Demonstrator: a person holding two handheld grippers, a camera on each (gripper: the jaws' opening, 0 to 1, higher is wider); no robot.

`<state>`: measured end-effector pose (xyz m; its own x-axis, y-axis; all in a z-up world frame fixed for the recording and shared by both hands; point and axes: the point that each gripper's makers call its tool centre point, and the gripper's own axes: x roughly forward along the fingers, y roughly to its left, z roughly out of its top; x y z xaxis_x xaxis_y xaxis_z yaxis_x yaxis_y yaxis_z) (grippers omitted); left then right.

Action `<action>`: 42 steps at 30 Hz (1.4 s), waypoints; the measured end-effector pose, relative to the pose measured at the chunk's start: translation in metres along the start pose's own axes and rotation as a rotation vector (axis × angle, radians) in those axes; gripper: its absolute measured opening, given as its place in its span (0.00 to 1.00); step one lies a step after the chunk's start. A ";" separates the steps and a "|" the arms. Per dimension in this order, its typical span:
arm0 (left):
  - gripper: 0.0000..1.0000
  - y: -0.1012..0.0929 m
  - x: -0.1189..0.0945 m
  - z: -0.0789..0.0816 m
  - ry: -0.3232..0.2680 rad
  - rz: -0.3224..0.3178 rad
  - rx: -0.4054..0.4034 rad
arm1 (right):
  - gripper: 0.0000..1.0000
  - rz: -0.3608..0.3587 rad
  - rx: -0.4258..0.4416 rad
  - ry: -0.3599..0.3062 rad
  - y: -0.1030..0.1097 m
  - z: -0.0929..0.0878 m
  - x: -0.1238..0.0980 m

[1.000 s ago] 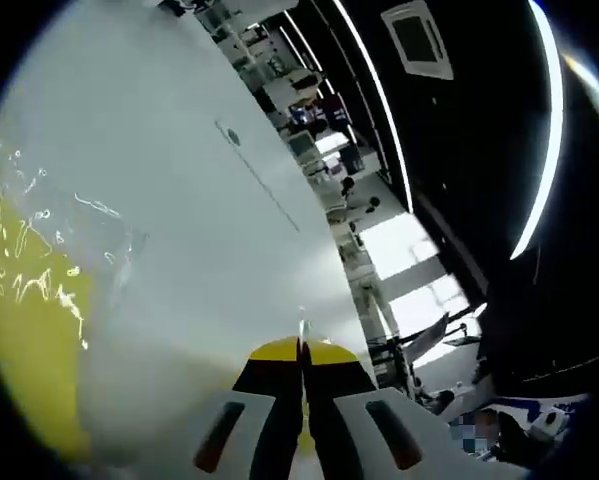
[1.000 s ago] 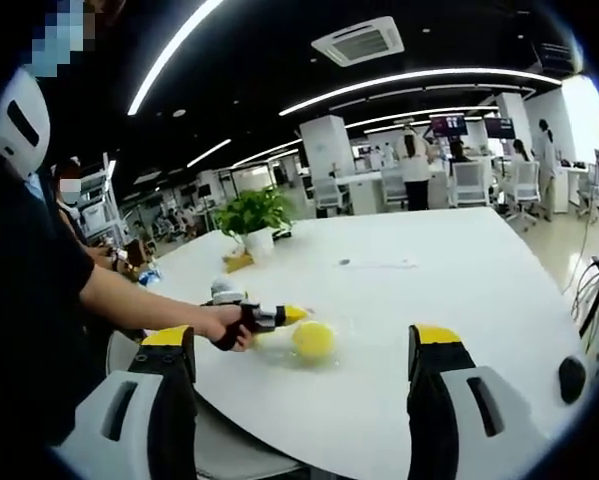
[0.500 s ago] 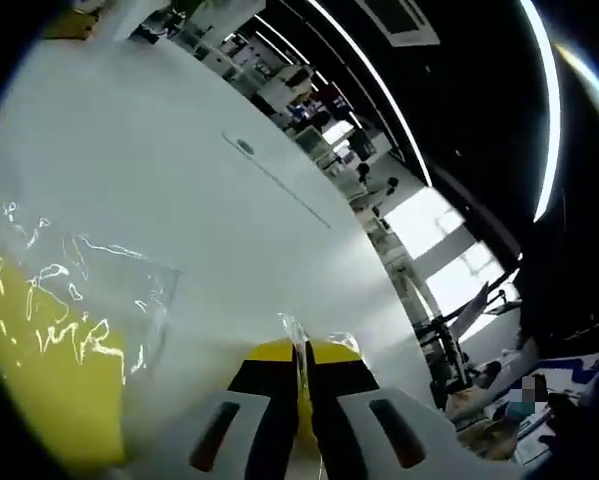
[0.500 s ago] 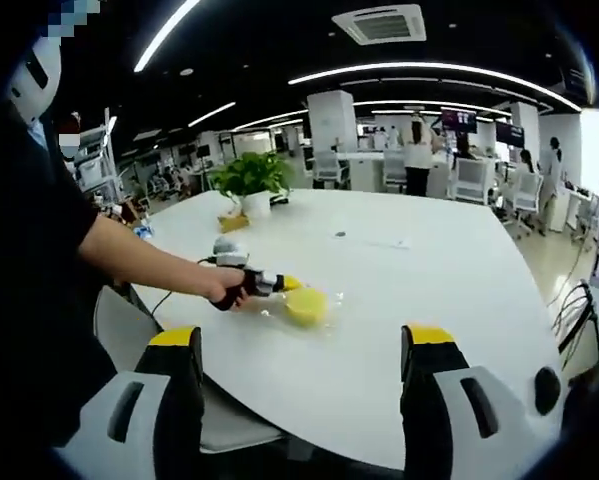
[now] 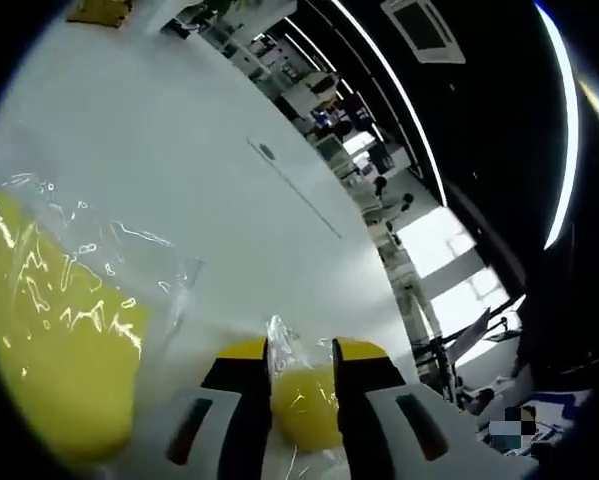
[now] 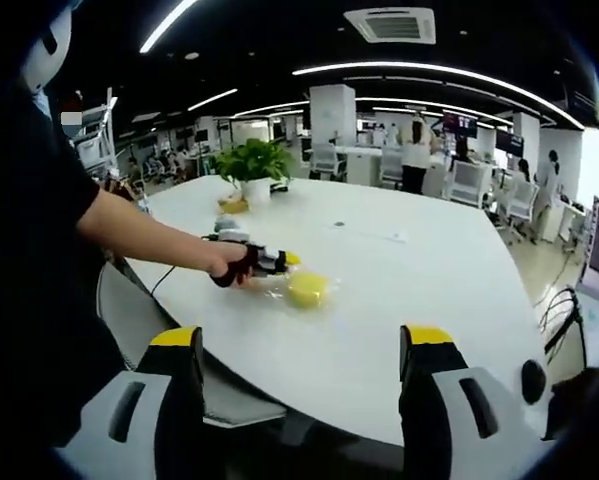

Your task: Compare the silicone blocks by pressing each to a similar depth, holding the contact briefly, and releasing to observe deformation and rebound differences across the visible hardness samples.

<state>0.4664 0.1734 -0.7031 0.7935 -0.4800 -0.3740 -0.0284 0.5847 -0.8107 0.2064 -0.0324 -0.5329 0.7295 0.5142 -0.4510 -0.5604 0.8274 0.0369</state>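
A yellow silicone block (image 6: 307, 290) in clear crinkled plastic lies on the white table (image 6: 409, 300). A person's hand (image 6: 226, 266) holds my left gripper (image 6: 277, 262) beside it, yellow tip toward the block. In the left gripper view the wrapped block (image 5: 54, 350) looms large at the left. My left gripper (image 5: 304, 352) has its jaws a little apart, and a plastic-covered yellow piece (image 5: 304, 405) shows in the gap; contact is unclear. My right gripper (image 6: 299, 345) hangs wide open and holds nothing, back from the table's near edge.
A potted plant (image 6: 254, 165) and a small yellow object (image 6: 229, 205) stand at the table's far left. A grey chair (image 6: 164, 335) sits at the near edge, a dark round object (image 6: 532, 380) at the right. People and desks fill the office behind.
My left gripper's jaws, shut on a sliver of plastic before, have parted slightly, and yellow now shows between them. The right gripper view has drawn back and up from the table.
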 end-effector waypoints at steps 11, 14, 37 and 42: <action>0.47 -0.030 -0.024 -0.007 0.030 -0.030 0.087 | 0.69 -0.030 0.082 -0.088 -0.004 0.009 -0.004; 0.52 -0.046 -0.033 -0.011 0.046 -0.084 0.111 | 0.69 -0.015 0.071 -0.095 -0.002 0.013 0.001; 0.99 -0.138 -0.151 0.036 -0.071 -0.435 0.495 | 0.67 0.094 0.003 -0.184 0.019 0.057 0.039; 1.00 -0.127 -0.191 0.049 -0.144 -0.399 0.677 | 0.68 0.126 -0.018 -0.187 0.027 0.061 0.043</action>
<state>0.3483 0.2232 -0.5064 0.7383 -0.6743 -0.0139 0.6128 0.6792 -0.4039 0.2463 0.0261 -0.4970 0.7125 0.6475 -0.2705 -0.6574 0.7507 0.0654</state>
